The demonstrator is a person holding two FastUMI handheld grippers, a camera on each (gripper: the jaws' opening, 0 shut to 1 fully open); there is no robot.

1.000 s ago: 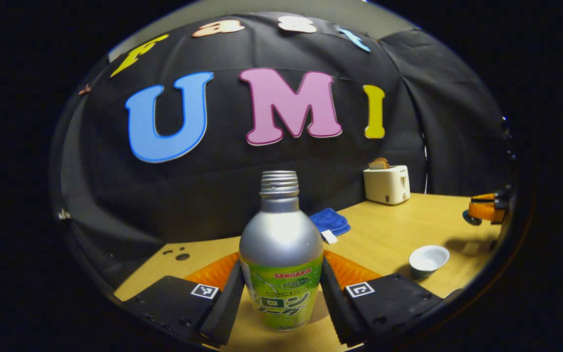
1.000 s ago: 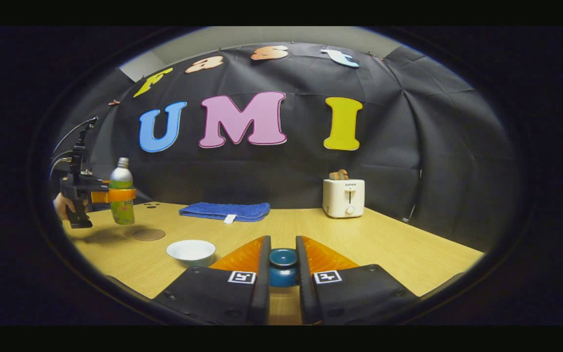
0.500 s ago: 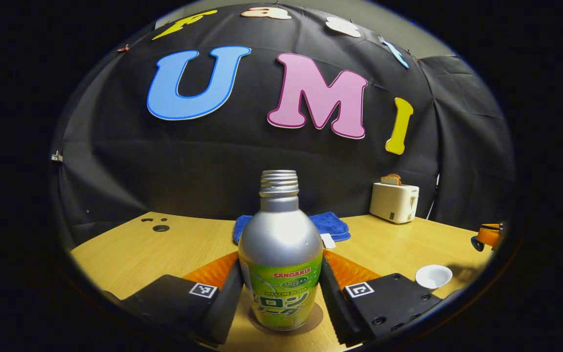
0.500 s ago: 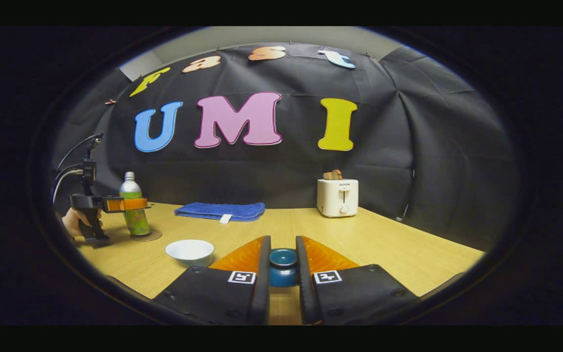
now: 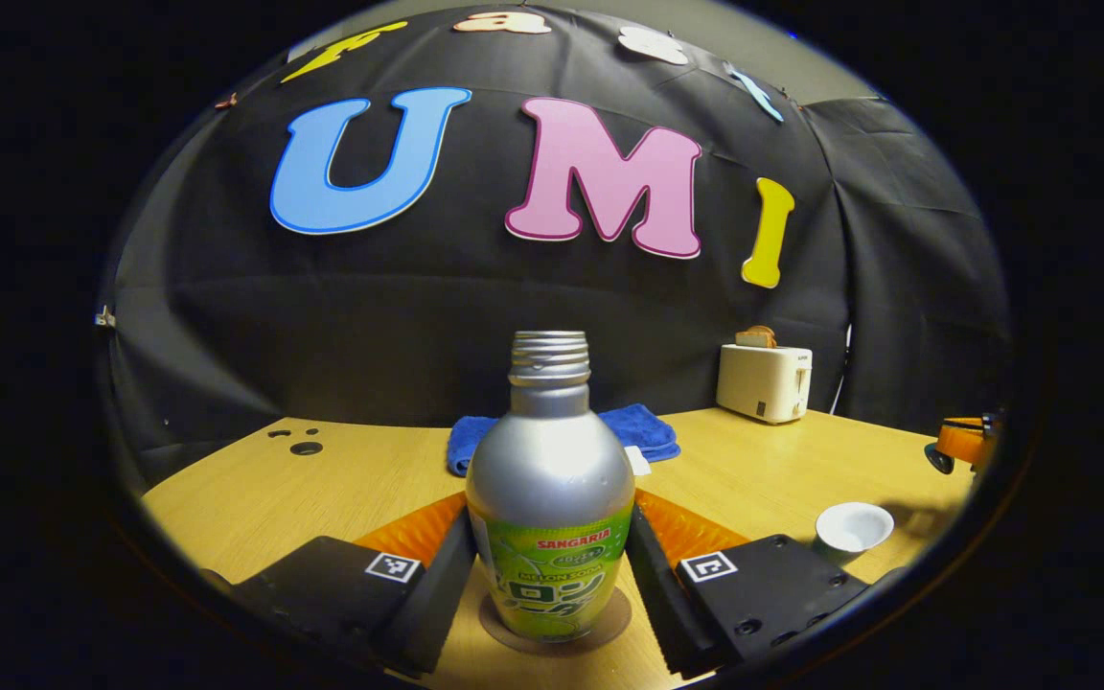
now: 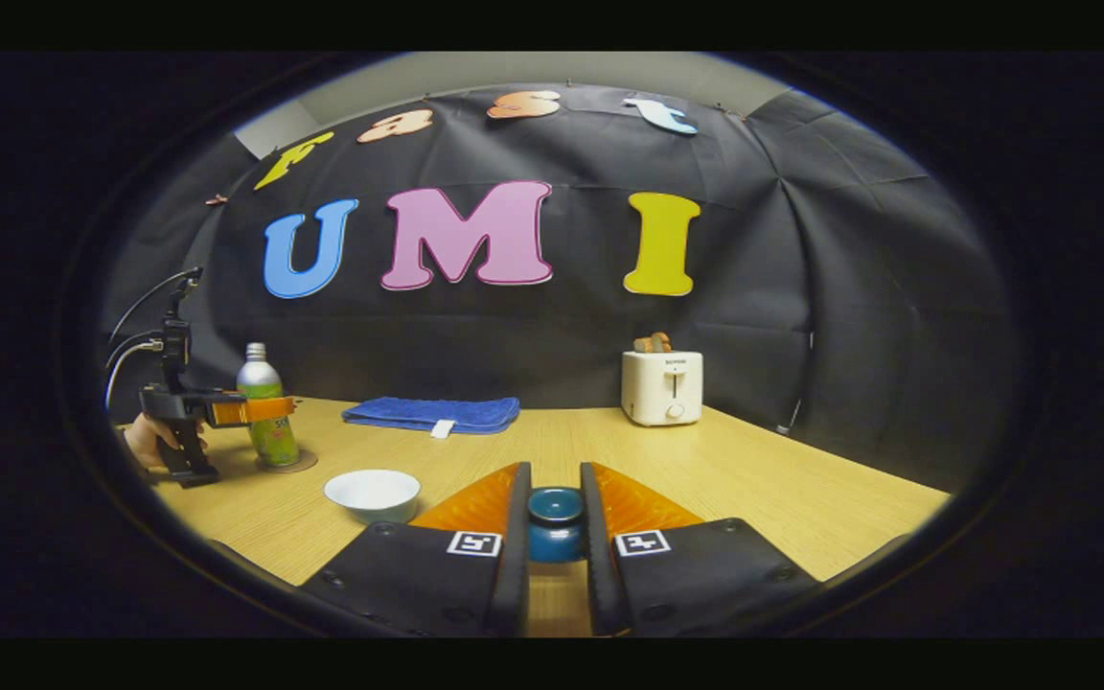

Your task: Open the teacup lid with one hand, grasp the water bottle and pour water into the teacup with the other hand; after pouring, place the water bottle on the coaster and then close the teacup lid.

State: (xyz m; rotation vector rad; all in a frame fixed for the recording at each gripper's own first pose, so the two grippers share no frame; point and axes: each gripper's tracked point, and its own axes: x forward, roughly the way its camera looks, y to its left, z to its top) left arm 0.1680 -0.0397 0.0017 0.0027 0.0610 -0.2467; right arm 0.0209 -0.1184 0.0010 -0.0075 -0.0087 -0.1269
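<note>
This is a recording booth staged like a kitchen corner: black cloth (image 6: 849,316) hangs as the walls around a pale wooden counter (image 6: 753,479), which carries household props, a white toaster (image 6: 662,386) holding bread and a folded blue towel (image 6: 432,414), well apart.

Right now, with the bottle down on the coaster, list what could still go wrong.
1. The bottle has no cap and the left gripper grips it; a crooked release could tip it off the coaster.
2. The right gripper holds the lid away from the open teacup; lowering it off-centre could knock the cup.
</note>
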